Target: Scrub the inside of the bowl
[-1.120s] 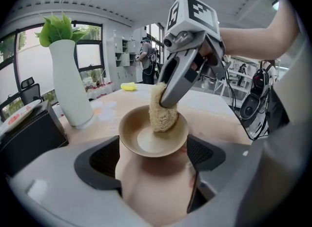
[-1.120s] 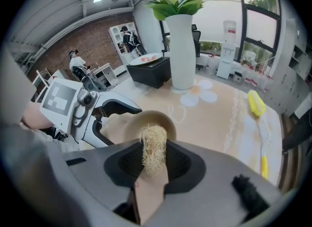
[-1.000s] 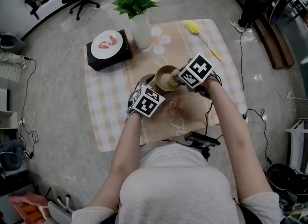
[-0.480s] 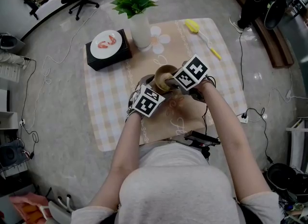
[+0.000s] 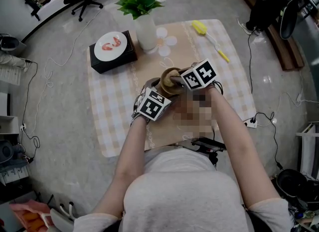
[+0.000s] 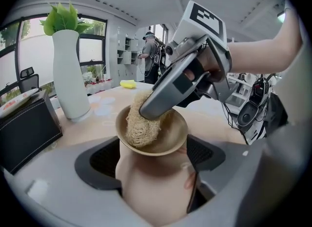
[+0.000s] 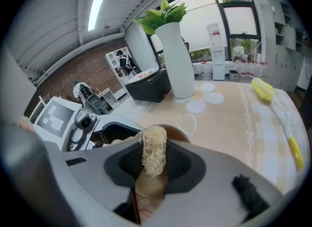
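Note:
A tan wooden bowl [image 6: 156,138] is clamped between the jaws of my left gripper [image 6: 151,172], mouth facing away and slightly up. In the head view the bowl [image 5: 168,79] sits over the table's middle, with the left gripper [image 5: 149,94] beneath it. My right gripper [image 7: 152,172] is shut on a straw-coloured loofah scrubber [image 7: 154,150]. Seen from the left gripper view, the loofah scrubber [image 6: 141,123] is pressed against the bowl's inner wall on the left side, and the right gripper's fingers [image 6: 168,94] reach into the bowl from the upper right.
A white vase with a green plant [image 5: 144,24] stands at the back of the checked tablecloth [image 5: 114,106]. A black box carrying a white plate [image 5: 111,50] lies at the back left. A yellow brush [image 5: 209,37] lies at the back right. Cables trail over the floor.
The right gripper has shifted slightly left and turned, pushing the loofah deeper into the bowl. The left gripper and the bowl have stayed almost in place.

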The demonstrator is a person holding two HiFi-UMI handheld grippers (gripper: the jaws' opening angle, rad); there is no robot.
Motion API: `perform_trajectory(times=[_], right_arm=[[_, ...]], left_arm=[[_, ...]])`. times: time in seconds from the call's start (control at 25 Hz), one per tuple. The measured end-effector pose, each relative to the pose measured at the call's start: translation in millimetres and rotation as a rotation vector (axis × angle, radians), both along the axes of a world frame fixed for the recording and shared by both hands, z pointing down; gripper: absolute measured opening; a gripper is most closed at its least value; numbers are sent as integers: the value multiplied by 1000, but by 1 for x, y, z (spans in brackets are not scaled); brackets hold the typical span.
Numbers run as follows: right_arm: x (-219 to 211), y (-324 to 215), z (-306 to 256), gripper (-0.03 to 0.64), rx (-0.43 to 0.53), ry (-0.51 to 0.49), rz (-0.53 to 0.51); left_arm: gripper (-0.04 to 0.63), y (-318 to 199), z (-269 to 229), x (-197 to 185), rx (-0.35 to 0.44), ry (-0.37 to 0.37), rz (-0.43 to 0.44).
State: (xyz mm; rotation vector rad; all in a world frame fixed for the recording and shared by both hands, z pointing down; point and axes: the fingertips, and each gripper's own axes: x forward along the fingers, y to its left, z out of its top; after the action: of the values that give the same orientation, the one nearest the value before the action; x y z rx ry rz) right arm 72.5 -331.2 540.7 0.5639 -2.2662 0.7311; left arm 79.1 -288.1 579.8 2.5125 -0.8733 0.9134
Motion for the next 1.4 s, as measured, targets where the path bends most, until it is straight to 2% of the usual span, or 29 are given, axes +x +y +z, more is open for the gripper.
perform_trajectory(times=[0.12,0.28,0.56,0.8,1.2,1.4], right_arm=[[7,-10,1,103,26,6,63],[15,-14,0,103,42,41,86],[22,-13,-3,103,67,145,59],[22,-4,-4,103,56,196,21],[14,11,-3,103,20,163,18],[8,15,-4,103,11,115,47]], left_arm=[[436,-2,-1,-1,0,2,-9],[431,-6,-4,-1,14,32,-27],[428,-5,-7,-1,16,22,-30],[428,-2,-3,-4,-3,3,-39],[422,0,-6,-7,15,-16,-49],[423,2,-17,-9,41,5,-52]])
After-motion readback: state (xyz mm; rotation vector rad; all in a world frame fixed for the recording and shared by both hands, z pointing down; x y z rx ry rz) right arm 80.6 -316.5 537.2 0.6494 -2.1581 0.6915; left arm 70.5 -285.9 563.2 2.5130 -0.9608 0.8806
